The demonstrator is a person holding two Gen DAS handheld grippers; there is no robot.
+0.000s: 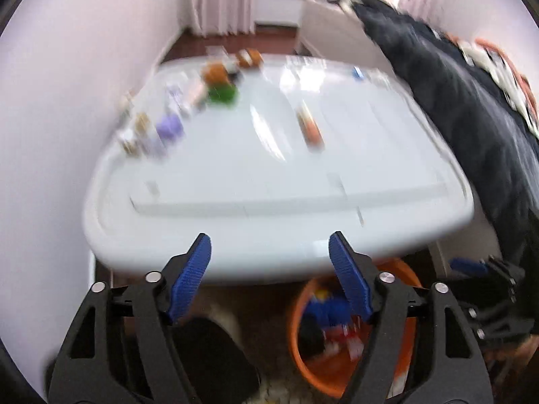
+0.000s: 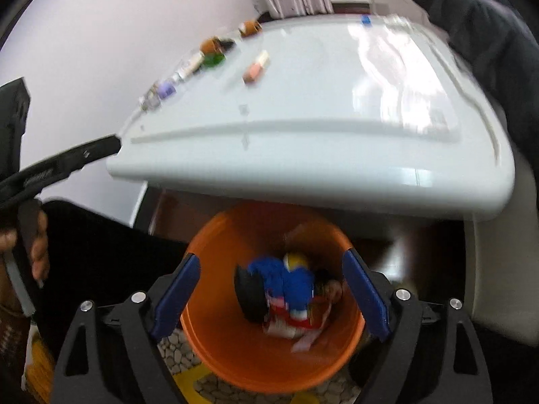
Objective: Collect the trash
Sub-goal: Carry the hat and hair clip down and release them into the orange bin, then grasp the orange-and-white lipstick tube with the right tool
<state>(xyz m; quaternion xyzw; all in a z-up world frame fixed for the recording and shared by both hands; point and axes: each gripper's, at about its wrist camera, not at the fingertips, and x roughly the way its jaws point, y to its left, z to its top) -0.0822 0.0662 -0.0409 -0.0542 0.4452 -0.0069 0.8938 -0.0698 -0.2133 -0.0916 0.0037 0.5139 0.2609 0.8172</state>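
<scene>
Orange bin (image 2: pixel 269 363) on the floor below the near edge of the white table (image 2: pixel 303 155), upright, holding blue, red and black trash (image 2: pixel 286 289); one orange wrapper (image 2: pixel 256 67) mid-table.

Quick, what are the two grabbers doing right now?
Left gripper: open, holding nothing.
Right gripper: open, empty, above the orange bucket of trash.

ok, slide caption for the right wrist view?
Right gripper open above the orange bin holding collected trash, white table beyond.
</scene>
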